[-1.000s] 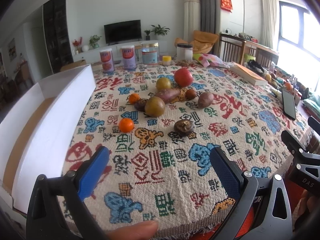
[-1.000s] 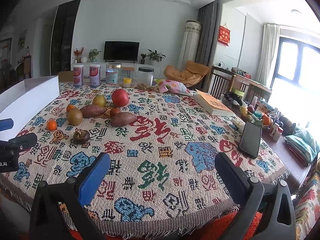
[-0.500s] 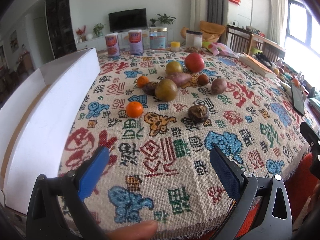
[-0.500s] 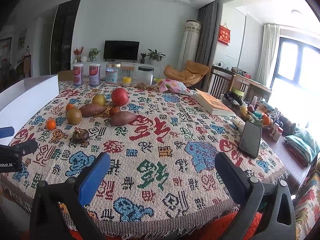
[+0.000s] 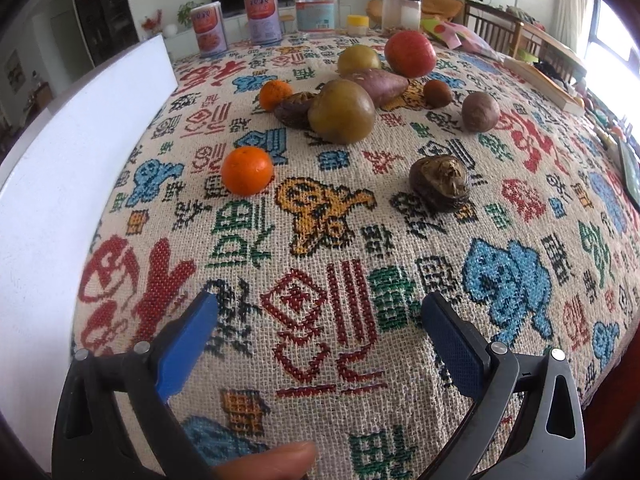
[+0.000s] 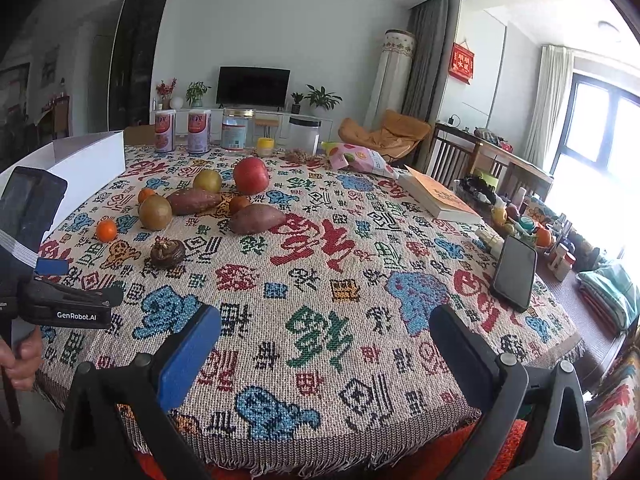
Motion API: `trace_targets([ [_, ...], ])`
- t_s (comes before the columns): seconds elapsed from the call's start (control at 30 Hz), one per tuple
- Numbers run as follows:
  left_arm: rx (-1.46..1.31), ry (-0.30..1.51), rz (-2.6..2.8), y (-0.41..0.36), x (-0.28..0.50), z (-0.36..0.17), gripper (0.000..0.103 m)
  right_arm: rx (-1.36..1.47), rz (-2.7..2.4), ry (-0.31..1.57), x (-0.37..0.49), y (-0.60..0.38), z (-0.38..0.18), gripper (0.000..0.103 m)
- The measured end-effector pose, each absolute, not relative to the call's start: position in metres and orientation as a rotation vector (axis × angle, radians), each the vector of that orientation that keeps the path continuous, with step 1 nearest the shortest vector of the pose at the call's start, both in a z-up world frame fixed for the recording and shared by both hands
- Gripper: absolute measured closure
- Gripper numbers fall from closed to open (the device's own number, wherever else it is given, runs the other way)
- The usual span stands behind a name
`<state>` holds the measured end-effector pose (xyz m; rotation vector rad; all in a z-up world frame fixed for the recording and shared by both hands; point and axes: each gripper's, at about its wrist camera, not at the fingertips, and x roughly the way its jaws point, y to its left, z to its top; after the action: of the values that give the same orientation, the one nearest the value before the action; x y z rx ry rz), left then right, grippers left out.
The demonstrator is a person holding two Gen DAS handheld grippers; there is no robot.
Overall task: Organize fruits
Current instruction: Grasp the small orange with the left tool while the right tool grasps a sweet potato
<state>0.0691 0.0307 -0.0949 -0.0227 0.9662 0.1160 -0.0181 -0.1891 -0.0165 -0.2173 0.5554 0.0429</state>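
Observation:
Fruits lie loose on a patterned tablecloth (image 5: 320,320). An orange tangerine (image 5: 247,170) is nearest, ahead and left of my open left gripper (image 5: 318,304). A dark brown wrinkled fruit (image 5: 440,182) lies ahead to the right. Farther back are a yellow-green round fruit (image 5: 342,111), a second tangerine (image 5: 276,95), a sweet potato (image 5: 380,84) and a red apple (image 5: 410,54). My right gripper (image 6: 324,320) hangs open over the table's near edge, far from the fruit pile (image 6: 200,204). The left gripper (image 6: 72,300) shows at the right wrist view's left edge.
A white open box (image 5: 60,168) stands along the table's left side. Cans and jars (image 6: 200,132) line the far edge. A book (image 6: 440,198), a snack bag (image 6: 360,158) and a phone (image 6: 514,272) lie on the right part of the table.
My left gripper has moved forward and down over the cloth, so the tangerine and brown fruit look much closer. The right gripper has barely moved. Both stay open.

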Motion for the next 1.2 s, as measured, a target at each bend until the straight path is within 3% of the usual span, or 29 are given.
trace_targets([
  [0.43,-0.043,0.974,0.097,0.035,0.070,-0.095,0.000,-0.246,0.154,0.740,0.074,-0.175,-0.048,0.000],
  [0.73,-0.052,0.950,0.088,0.036,0.063,-0.095,0.001,-0.220,0.113,0.807,0.075,-0.188,-0.077,0.000],
  [1.0,-0.134,0.944,0.066,0.090,0.107,-0.061,0.002,-0.158,0.140,0.857,0.082,-0.195,-0.088,0.000],
  [1.2,-0.052,1.013,0.055,0.094,0.148,-0.085,0.004,-0.105,0.152,0.873,0.086,-0.200,-0.091,0.000],
])
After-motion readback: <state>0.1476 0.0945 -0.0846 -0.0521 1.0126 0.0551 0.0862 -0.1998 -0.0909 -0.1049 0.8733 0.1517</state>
